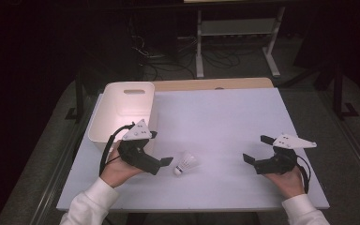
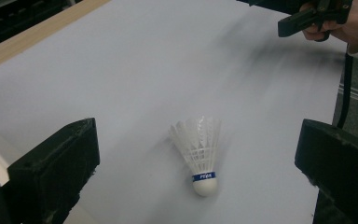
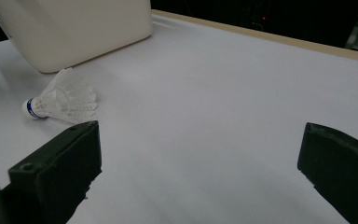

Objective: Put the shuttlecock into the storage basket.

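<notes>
A white shuttlecock (image 1: 186, 163) lies on its side on the white counter (image 1: 225, 122), near the front edge and left of centre. In the high view its rounded cork end points toward the person and its feather skirt points away toward the far right. A blue band circles the cork; the lettering on it is too small to read, even in the left gripper view, where motion blur smears the skirt.

The left claw (image 1: 161, 165) is held in the person's left hand (image 1: 117, 169), just beside the shuttlecock but not touching it. Its jaws stand wide apart and hold nothing; in its own view the shuttlecock (image 2: 200, 154) sits on the counter between and beyond the two black jaws. Much of the claw's body is hidden under its grey three-cornered plate in the high view.

The right claw (image 1: 255, 150) rests in the right hand (image 1: 290, 180), well apart from the shuttlecock on the right side of the counter. Its jaws are also spread wide and empty. From its own view the shuttlecock (image 3: 60, 102) lies far off to the left, near the wall of a white bin (image 3: 74, 28) whose top is cut off by the frame.

That bin (image 1: 122, 110) stands at the far left corner of the counter, a handle slot in its far wall; its near wall is partly hidden behind the left claw. Beyond the counter the room is dark, with only cables and a pale frame faintly visible.
</notes>
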Motion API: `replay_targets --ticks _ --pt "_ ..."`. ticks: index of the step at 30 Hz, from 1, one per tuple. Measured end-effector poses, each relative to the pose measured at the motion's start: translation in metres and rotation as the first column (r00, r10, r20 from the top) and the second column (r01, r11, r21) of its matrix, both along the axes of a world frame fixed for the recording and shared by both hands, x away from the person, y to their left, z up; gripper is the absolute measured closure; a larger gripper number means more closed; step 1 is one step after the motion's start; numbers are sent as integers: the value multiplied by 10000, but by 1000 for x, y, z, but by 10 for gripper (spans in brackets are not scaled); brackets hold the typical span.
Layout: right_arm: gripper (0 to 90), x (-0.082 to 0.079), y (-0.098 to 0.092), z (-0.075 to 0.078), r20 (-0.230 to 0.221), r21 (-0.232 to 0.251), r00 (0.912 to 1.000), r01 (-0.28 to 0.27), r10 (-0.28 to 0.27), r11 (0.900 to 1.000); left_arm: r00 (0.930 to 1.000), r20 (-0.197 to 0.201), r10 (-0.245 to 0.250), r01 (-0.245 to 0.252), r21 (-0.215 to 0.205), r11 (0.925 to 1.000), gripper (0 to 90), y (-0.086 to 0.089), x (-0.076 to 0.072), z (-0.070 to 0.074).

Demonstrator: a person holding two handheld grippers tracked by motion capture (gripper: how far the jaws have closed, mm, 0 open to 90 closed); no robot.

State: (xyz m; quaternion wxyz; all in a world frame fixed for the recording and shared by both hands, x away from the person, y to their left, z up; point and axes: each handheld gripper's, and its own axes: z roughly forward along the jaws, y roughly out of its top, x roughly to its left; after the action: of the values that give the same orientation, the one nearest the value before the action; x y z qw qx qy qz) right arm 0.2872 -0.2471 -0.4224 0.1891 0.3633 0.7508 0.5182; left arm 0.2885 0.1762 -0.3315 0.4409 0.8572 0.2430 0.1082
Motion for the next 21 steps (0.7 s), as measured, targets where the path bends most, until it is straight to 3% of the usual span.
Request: replay_targets --ticks 7,16,21 --pt "0 -1 -1 0 -5 26 10000 -25 25 10000 9999 -105 30 -29 138 9999 0 -7 2 -4" --pt "0 -2 -1 1 62 60 10000 7 -7 10000 9992 -290 -277 290 451 9986 0 -13 5 -10" --pt "0 -1 -1 1 46 47 10000 -60 60 10000 9987 -468 -216 234 378 9990 0 -17 6 -15"
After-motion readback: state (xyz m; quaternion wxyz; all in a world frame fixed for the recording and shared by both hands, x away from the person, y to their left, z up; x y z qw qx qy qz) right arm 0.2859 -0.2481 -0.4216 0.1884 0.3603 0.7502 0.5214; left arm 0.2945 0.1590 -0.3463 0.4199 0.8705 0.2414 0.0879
